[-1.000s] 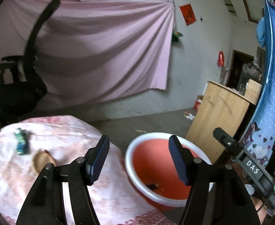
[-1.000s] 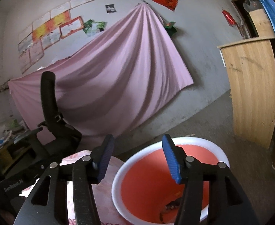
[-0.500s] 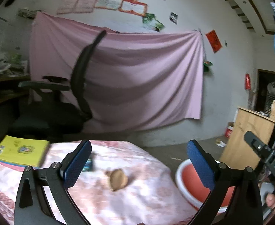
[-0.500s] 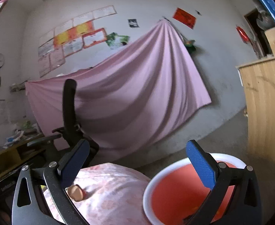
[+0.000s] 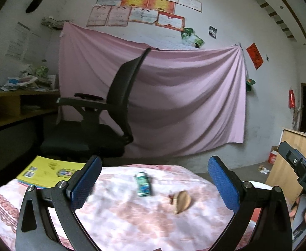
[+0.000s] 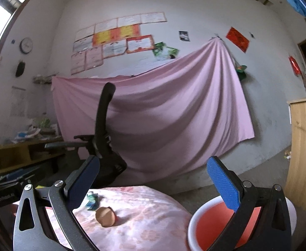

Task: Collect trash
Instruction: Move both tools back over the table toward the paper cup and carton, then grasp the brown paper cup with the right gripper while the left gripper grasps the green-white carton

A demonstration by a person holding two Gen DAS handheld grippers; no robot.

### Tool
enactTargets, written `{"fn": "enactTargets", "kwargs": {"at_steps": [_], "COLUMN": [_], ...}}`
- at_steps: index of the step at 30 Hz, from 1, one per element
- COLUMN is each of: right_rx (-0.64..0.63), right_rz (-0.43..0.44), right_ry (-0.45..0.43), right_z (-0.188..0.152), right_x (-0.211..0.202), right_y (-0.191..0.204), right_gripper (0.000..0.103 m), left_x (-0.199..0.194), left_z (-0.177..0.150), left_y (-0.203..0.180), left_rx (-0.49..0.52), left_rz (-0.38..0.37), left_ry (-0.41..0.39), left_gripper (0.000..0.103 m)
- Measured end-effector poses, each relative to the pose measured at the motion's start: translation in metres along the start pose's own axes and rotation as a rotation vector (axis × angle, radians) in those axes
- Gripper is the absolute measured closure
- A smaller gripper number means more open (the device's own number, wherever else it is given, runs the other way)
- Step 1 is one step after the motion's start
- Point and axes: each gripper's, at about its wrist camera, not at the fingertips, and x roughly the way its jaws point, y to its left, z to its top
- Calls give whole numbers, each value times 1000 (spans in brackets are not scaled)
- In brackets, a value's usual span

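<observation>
While both jaws stand spread wide with nothing between them, the left hand-held gripper (image 5: 155,181) faces a surface (image 5: 121,219) covered by a pink flowered cloth. Taking the small green-and-white packet (image 5: 144,183) as landmark: it lies flat on the cloth between the blue pads in the left wrist view. A tan, shell-like scrap (image 5: 182,201) lies near it, to its right and closer to the camera, apart from it. A yellow book (image 5: 50,172) rests at the surface's far left edge, well apart from the packet. Behind the packet stands a black office chair (image 5: 102,113) before a pink sheet (image 5: 184,104) hung on the wall.

The right hand-held gripper (image 6: 153,181) is likewise spread, holding nothing. From its view the packet (image 6: 92,200) lies just behind the tan scrap (image 6: 105,216), and a white-rimmed red basin (image 6: 211,230) sits well to the packet's right, beside and lower than the surface. Fingers (image 5: 305,213) of a person show at the left view's right edge.
</observation>
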Motion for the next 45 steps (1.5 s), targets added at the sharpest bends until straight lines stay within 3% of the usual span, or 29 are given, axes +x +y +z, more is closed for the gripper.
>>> {"fn": "enactTargets", "kwargs": {"at_steps": [10,16,19,27,29,34,41,45], "right_rx": [-114,-99,-89,-82,-76,-96,-51,-55], "right_rz": [63,132,156,239,249,264,255,187], "right_ry": [106,319,444,730,774,837,811,789], "right_z": [-19,-37,-50,-82,-88,-98,-92,-86], "right_x": [36,77,98,142,148,155,150,150], "right_y": [43,55,59,70,71,77,67,56], "right_gripper": [0,0,0,21,33,54,54,54], "left_x": [7,16,28,63,72,96,127,143], "left_z": [-12,-19,-22,-33,-36,-45,-55,-58], "left_y": [40,60,67,78,78,71,58,50], "left_rx": [19,22,22,12,10,21,9,9], "left_rz": [57,84,89,59,40,-9,-87,-106], "left_ry": [10,27,82,267,309,419,540,588], "left_gripper": [3,3,3,5,10,30,38,38]}}
